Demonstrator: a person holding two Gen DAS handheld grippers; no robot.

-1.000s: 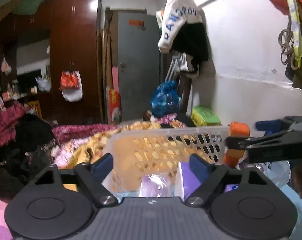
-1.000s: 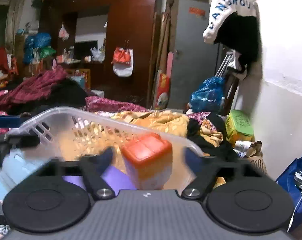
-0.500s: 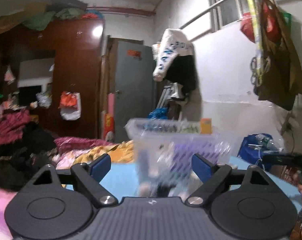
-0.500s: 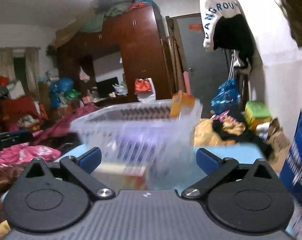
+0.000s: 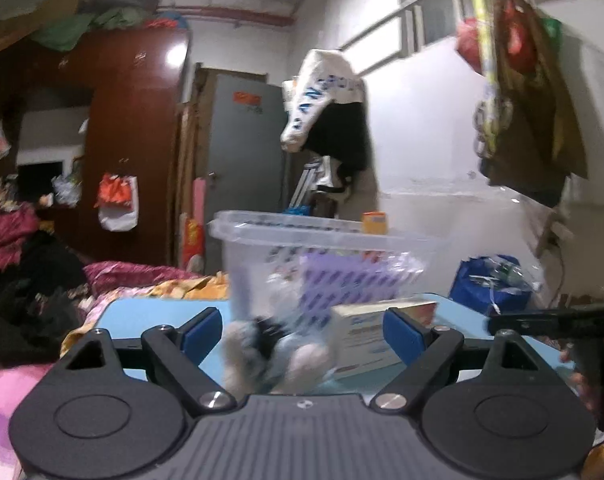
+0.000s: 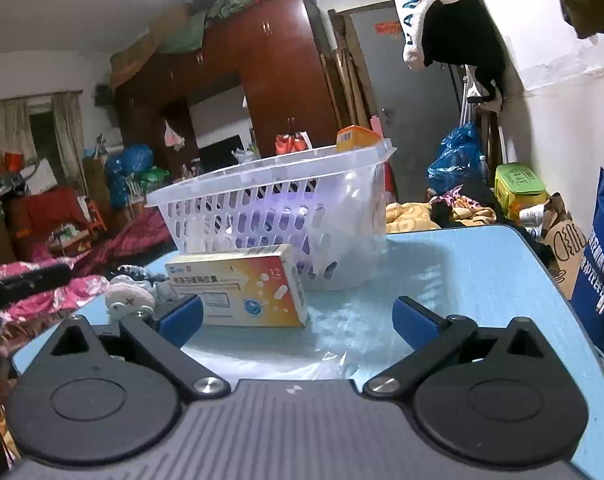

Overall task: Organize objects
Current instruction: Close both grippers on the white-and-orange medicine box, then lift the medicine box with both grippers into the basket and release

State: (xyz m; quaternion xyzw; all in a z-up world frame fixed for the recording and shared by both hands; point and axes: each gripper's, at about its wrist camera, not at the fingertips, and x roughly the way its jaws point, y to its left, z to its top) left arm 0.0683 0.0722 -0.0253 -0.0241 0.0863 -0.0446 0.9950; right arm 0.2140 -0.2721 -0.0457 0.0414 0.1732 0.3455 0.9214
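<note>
A white perforated plastic basket (image 6: 286,204) stands on the blue table (image 6: 482,276); it also shows in the left wrist view (image 5: 326,248). Purple items and an orange-topped box (image 6: 356,137) sit inside it. A white and orange medicine box (image 6: 242,292) lies on the table in front of the basket, also in the left wrist view (image 5: 374,336). A small grey plush toy (image 6: 128,296) lies to its left, blurred in the left wrist view (image 5: 278,356). My right gripper (image 6: 298,318) is open and empty, low over the table near the medicine box. My left gripper (image 5: 302,330) is open and empty in front of the plush.
A clear plastic sheet (image 6: 338,344) lies on the table by the right gripper. Piles of clothes (image 5: 26,280) lie to the left. A blue bag (image 6: 598,264) stands right of the table. A wardrobe (image 6: 286,76) and a grey door (image 5: 246,152) stand behind.
Both grippers pulled back and dropped from above the basket to table level. The orange-topped box seen between the right fingers one second ago now sits in the basket.
</note>
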